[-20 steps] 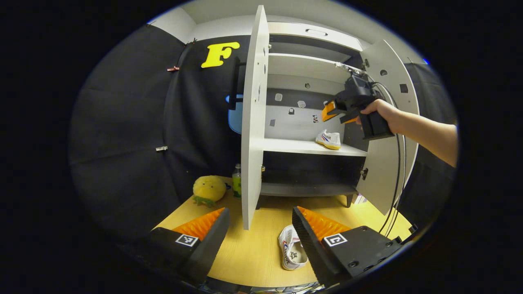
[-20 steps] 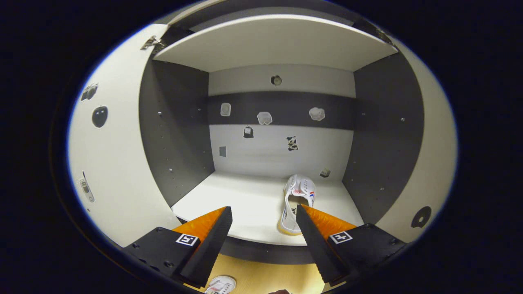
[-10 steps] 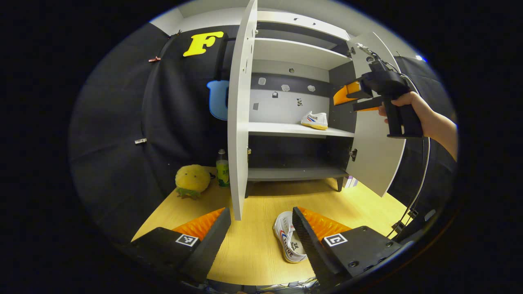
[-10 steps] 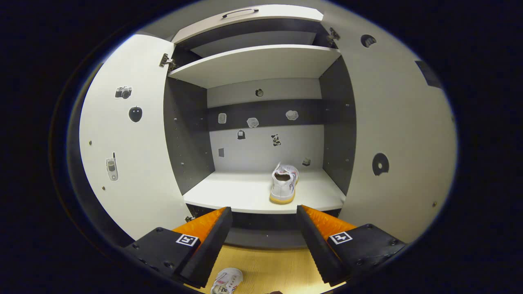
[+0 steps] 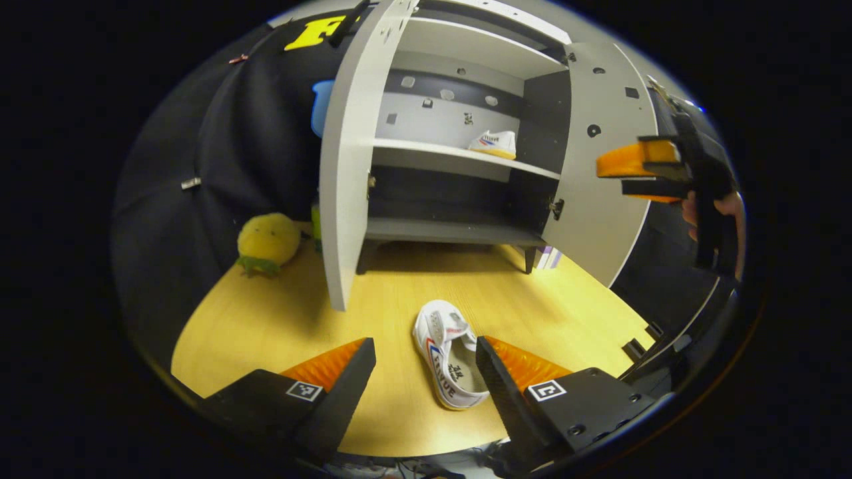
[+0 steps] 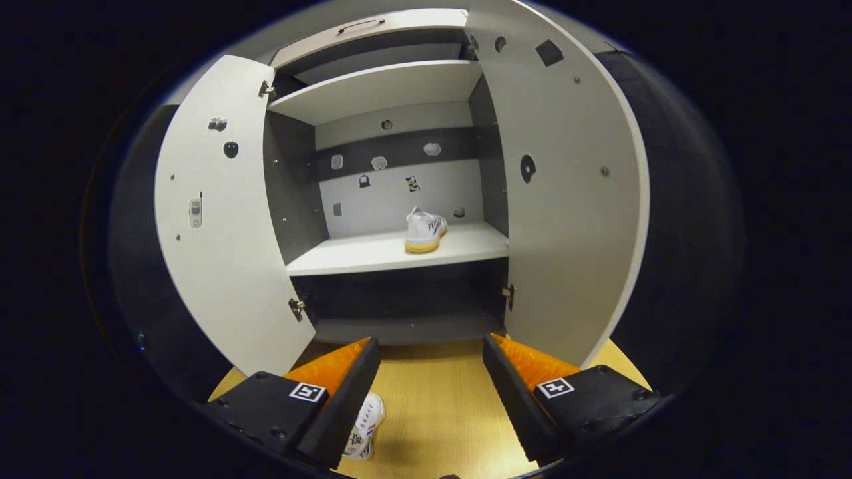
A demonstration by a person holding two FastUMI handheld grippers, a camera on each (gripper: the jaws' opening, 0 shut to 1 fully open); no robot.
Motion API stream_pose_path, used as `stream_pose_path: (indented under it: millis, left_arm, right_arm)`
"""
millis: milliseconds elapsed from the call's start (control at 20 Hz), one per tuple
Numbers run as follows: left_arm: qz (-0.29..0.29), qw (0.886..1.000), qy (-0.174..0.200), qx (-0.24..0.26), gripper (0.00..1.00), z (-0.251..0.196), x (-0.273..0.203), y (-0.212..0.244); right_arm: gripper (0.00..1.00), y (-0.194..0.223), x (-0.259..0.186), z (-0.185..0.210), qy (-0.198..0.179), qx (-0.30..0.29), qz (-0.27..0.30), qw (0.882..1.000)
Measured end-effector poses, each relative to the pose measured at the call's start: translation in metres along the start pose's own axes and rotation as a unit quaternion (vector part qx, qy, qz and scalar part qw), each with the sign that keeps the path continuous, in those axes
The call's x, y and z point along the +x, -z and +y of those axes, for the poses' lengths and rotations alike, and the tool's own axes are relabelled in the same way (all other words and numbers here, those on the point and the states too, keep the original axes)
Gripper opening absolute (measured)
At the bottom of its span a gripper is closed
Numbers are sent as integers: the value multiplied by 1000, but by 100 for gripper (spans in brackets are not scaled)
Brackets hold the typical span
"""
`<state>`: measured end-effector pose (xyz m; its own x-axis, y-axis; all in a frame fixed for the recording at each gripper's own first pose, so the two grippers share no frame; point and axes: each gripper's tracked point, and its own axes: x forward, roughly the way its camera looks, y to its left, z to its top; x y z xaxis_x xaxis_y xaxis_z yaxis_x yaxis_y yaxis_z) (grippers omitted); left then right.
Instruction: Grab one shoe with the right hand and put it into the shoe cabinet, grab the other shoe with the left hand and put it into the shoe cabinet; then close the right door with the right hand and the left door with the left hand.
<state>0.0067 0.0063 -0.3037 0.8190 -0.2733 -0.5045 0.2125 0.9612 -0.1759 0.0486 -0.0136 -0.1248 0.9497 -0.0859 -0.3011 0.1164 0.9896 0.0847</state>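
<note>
A white shoe [image 5: 449,359] lies on the wooden table [image 5: 266,326], just ahead of my open left gripper [image 5: 425,376] and close to its right finger. The other white shoe [image 5: 493,143] stands on the middle shelf [image 5: 426,152] of the shoe cabinet, toward the right; it also shows in the right gripper view [image 6: 425,230]. Both cabinet doors stand open: the left door [image 5: 346,159] and the right door [image 5: 596,166]. My right gripper [image 6: 431,386] is open and empty, well back from the cabinet. It appears at the far right of the left gripper view [image 5: 636,176], held by a hand [image 5: 715,213].
A yellow plush toy [image 5: 267,239] sits on the table left of the cabinet, with a green bottle [image 5: 315,223] behind the left door. Black cloth walls surround the booth. The table shoe's toe [image 6: 365,426] peeks beside the right gripper's left finger.
The right gripper has pulled back out of the cabinet, leaving the shoe on the shelf. The left gripper has lowered and tilted toward the shoe on the table.
</note>
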Motion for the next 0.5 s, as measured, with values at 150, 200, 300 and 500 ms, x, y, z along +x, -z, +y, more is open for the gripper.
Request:
stream_pose_path:
  millis: [150,200,300,500]
  left_arm:
    - [26,1000,10,4,96,-1,26,19]
    - [34,999,9,18,96,1,36,24]
    - [47,998,9,38,96,5,57,33]
    - [76,996,4,56,96,10,95,52]
  right_arm:
    - [99,37,-21,-16,24,5,27,999]
    - [99,49,-27,-19,30,3,31,999]
    - [99,71,-39,-28,45,-2,44,998]
    - [99,100,-59,-41,66,-14,78,995]
